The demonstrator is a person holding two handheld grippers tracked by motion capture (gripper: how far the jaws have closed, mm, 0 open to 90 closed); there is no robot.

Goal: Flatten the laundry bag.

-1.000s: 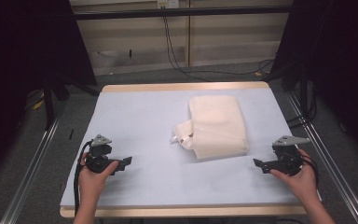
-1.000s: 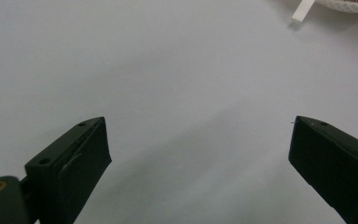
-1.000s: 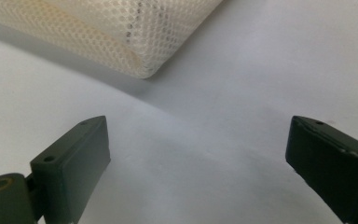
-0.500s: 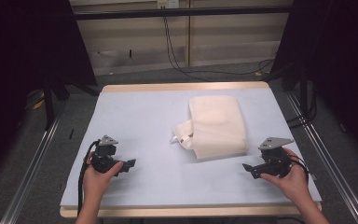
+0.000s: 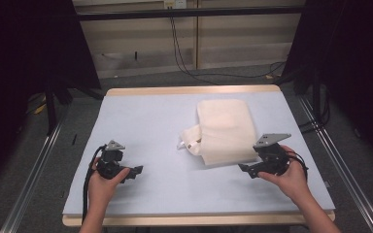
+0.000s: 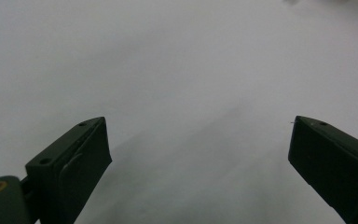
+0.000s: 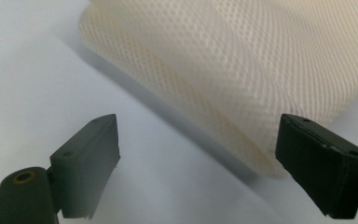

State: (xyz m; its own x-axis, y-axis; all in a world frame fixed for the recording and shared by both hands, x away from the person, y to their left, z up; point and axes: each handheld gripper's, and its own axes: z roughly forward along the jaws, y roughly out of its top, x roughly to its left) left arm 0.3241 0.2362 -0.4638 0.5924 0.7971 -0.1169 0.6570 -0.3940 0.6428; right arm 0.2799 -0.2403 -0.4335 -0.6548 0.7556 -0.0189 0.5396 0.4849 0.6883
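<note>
Cloth (image 5: pixel 225 130) folded, right of table (image 5: pixel 141 121) centre, near the right edge; not yet gripped.
Right gripper (image 5: pixel 245 169), jaws wide and empty, points at the cloth's near edge, closer than a second ago. Left gripper (image 5: pixel 137 171), also wide open and empty, sits over bare table near the front-left corner, slightly nearer the front. Grasping remains.

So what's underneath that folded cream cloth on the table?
The folded cream cloth lies flat on the pale blue table cover, which shows all around it. Whatever might sit beneath or inside its folds is covered, so that cannot be seen.
</note>
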